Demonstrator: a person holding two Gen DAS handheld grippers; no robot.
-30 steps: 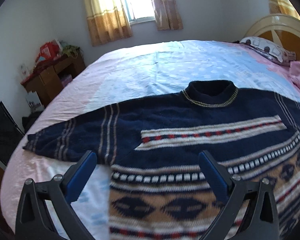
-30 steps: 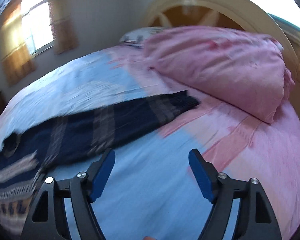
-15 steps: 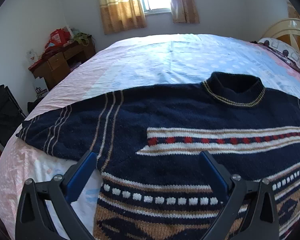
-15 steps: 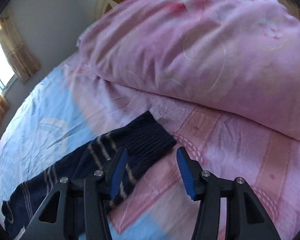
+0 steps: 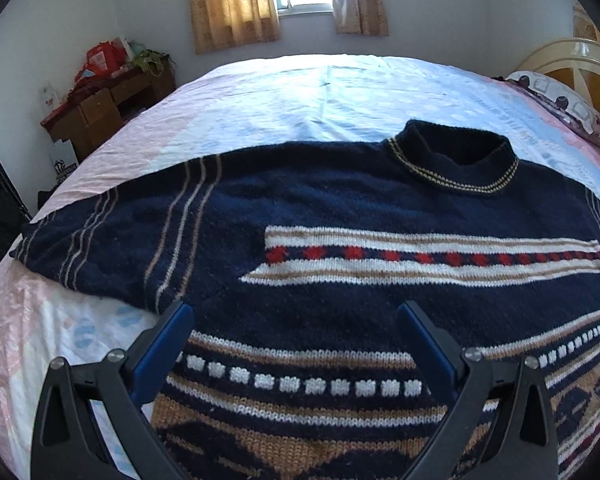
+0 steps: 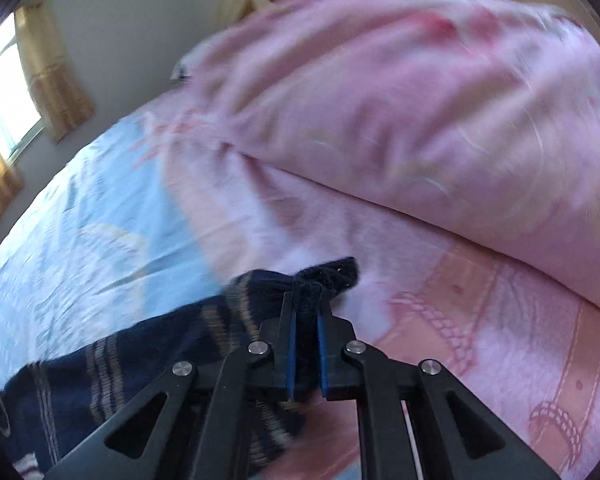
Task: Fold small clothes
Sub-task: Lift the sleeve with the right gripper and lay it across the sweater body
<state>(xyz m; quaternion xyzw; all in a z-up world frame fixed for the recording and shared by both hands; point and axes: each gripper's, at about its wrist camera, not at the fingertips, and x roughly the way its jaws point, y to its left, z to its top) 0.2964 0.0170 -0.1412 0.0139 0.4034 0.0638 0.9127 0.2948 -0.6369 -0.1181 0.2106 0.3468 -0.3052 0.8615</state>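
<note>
A navy knitted sweater (image 5: 340,208) with white, tan and red bands lies spread flat on the bed, collar (image 5: 456,156) toward the far side, left sleeve (image 5: 112,240) stretched out to the left. My left gripper (image 5: 296,316) hangs open just above the sweater's chest, nothing between its blue pads. In the right wrist view my right gripper (image 6: 306,308) is shut on the cuff (image 6: 328,276) of the sweater's right sleeve (image 6: 140,352), with dark knit bunched between the pads.
The bed sheet (image 5: 300,96) is pale blue and pink. A big pink duvet (image 6: 420,112) is piled just past the right sleeve. A patterned pillow (image 5: 560,100) and headboard sit at the right; a wooden desk (image 5: 100,108) stands left of the bed.
My right gripper swept right along the sleeve to its cuff and closed on it. My left gripper came lower and closer over the sweater's chest, still open.
</note>
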